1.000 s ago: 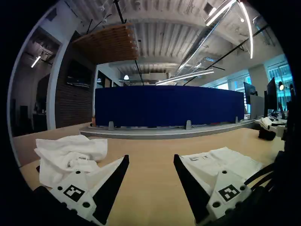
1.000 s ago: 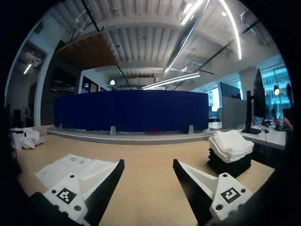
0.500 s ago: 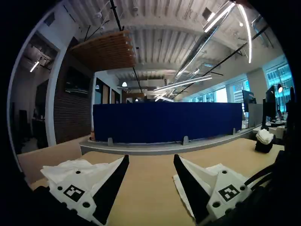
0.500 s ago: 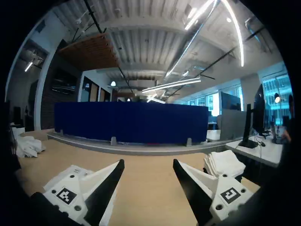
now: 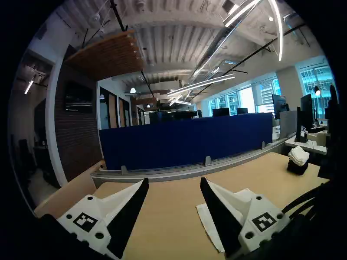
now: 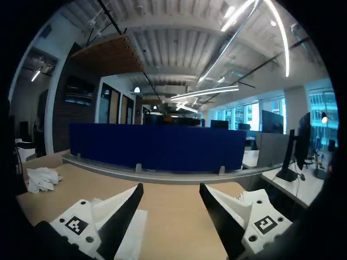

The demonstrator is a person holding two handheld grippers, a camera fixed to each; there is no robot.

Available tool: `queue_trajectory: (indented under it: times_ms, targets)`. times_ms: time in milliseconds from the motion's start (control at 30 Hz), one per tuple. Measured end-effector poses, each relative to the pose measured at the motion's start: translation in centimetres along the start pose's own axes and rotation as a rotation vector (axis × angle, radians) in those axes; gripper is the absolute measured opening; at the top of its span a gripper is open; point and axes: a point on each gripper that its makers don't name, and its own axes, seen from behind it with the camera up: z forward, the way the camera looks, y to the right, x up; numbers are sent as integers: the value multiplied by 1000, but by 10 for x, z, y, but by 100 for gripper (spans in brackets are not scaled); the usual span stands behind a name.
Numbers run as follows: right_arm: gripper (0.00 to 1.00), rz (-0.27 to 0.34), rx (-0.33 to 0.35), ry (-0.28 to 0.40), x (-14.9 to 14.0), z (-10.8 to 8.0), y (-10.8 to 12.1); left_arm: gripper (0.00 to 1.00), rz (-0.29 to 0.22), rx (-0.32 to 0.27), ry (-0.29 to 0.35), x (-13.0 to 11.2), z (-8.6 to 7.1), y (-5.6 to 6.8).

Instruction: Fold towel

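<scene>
Both grippers hang just over the wooden counter (image 5: pixel 173 195) and both face the long blue divider (image 5: pixel 186 138) that runs across the far side of it.

The left gripper (image 5: pixel 173 208) has its jaws spread wide with nothing between them, just bare wood. The towel (image 5: pixel 207 219) lies flat on the counter on the near side of the divider. In the left gripper view it sits under that gripper's right-hand finger, and a white edge pokes out on the inner side. Toward the right end of the divider, near the counter's corner, there's a folded stack (image 5: pixel 298 155) of white cloth on something dark.

It's the same deal for the right gripper (image 6: pixel 171 212): jaws wide apart, gripping nothing. In the right gripper view the flat towel (image 6: pixel 136 227) shows beside and partly under its left-hand finger, again on the near side of the divider. A crumpled pile (image 6: pixel 42 178) of white cloth sits toward the divider's left end, well apart from the flat towel. Something white and layered peeks out behind the right-hand finger, probably that folded stack, but it's too covered to be sure.

I can't tell whether either gripper's fingers actually touch the towel or just float above it. Past the divider's right end, a dark monitor (image 6: pixel 299 143) stands on a separate desk.
</scene>
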Motion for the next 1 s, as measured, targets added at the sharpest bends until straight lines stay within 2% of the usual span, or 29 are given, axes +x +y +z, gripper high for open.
queue_trajectory:
  times_ms: [167,467,567,767,867,1000]
  targets:
    - [100,-5,32,-25,9,2,-5,87,3,-42,-35,5,2,7]
    - [100,-26,150,-156,-12,-4,-24,88,64,-181,-147,-13,1,36]
    - [100,-43,208,-215,-23,-10,-34,88,82,-234,-188,-21,-2,46]
    - [100,-113,330,-341,-49,-25,-54,88,99,-340,-294,-48,-10,66]
    - [100,-138,375,-379,-58,-30,-62,88,107,-391,-345,-61,-15,75]
    - [100,-156,406,-406,-66,-34,-67,88,125,-437,-381,-71,-19,84]
